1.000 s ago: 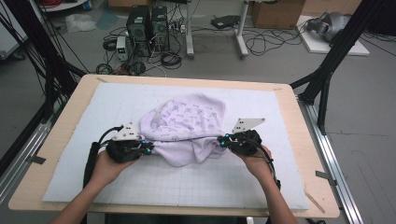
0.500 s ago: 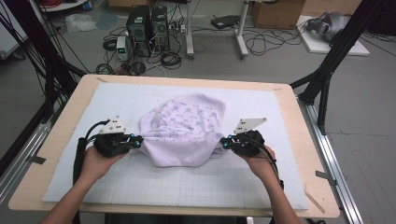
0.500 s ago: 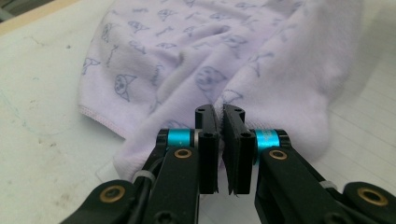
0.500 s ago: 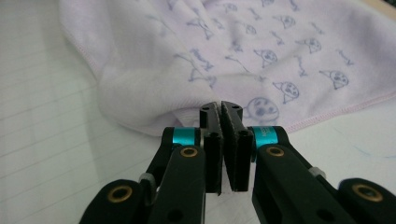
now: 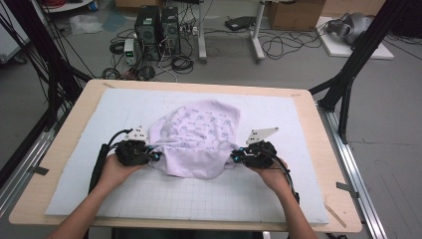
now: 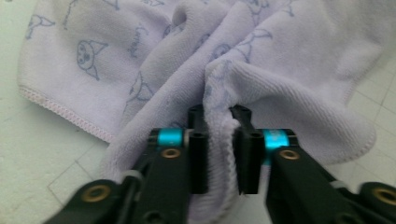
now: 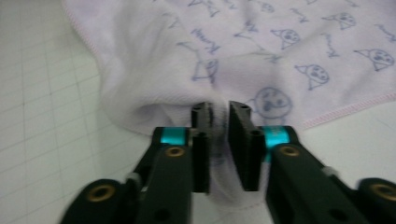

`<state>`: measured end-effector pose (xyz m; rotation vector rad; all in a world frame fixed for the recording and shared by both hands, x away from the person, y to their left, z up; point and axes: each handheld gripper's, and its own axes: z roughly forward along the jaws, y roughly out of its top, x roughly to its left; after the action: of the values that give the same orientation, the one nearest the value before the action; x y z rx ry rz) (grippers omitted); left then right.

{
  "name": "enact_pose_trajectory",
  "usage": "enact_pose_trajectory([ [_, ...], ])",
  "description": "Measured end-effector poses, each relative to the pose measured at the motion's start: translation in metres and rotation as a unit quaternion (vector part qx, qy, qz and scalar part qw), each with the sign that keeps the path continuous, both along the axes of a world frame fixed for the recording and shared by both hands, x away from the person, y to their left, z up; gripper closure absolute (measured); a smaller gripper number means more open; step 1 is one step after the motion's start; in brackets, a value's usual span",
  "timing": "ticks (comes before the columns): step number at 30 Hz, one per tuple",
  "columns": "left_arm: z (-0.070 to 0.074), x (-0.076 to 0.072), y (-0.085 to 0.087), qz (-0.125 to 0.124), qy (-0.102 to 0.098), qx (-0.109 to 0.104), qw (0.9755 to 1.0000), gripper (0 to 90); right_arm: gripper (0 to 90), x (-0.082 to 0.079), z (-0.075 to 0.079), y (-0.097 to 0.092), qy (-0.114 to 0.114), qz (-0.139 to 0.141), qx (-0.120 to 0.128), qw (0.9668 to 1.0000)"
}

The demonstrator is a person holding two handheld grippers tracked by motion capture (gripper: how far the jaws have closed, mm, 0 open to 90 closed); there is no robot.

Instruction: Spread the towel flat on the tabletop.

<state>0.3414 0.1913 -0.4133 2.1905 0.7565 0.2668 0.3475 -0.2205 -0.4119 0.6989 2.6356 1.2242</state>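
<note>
White gridded mat [image 5: 199, 199] bears a lilac towel [image 5: 199, 134]; both tools' just-loosening jaws pinch folds, hiding its edges.

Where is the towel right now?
In the high view the lilac printed towel lies bunched on the white grid mat at the table's middle, between the left gripper and right gripper.

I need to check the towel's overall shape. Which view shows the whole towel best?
The high view: the towel lies whole on the mat, bunched between both hands. The left and right gripper views show close-up folds and a hem.
</note>
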Motion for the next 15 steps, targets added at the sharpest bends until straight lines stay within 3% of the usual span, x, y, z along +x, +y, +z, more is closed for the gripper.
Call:
enact_pose_trajectory([
  [5, 0.017, -0.020, 0.011, -0.012, -0.024, -0.008, 0.9996, 81.6, 86.1, -0.020, 0.016, 0.000, -0.025, 0.026, 0.008, 0.9993],
  [8, 0.031, -0.041, 0.019, -0.025, -0.036, -0.009, 0.9990, 81.9, 86.4, -0.036, 0.026, -0.002, -0.034, 0.040, 0.016, 0.9985],
  [13, 0.061, -0.075, 0.033, -0.057, -0.057, -0.013, 0.9967, 82.2, 86.6, -0.073, 0.047, -0.010, -0.030, 0.072, 0.050, 0.9957],
  [15, 0.075, -0.089, 0.037, -0.073, -0.065, -0.015, 0.9951, 82.2, 86.5, -0.087, 0.060, -0.012, -0.024, 0.098, 0.067, 0.9926],
])
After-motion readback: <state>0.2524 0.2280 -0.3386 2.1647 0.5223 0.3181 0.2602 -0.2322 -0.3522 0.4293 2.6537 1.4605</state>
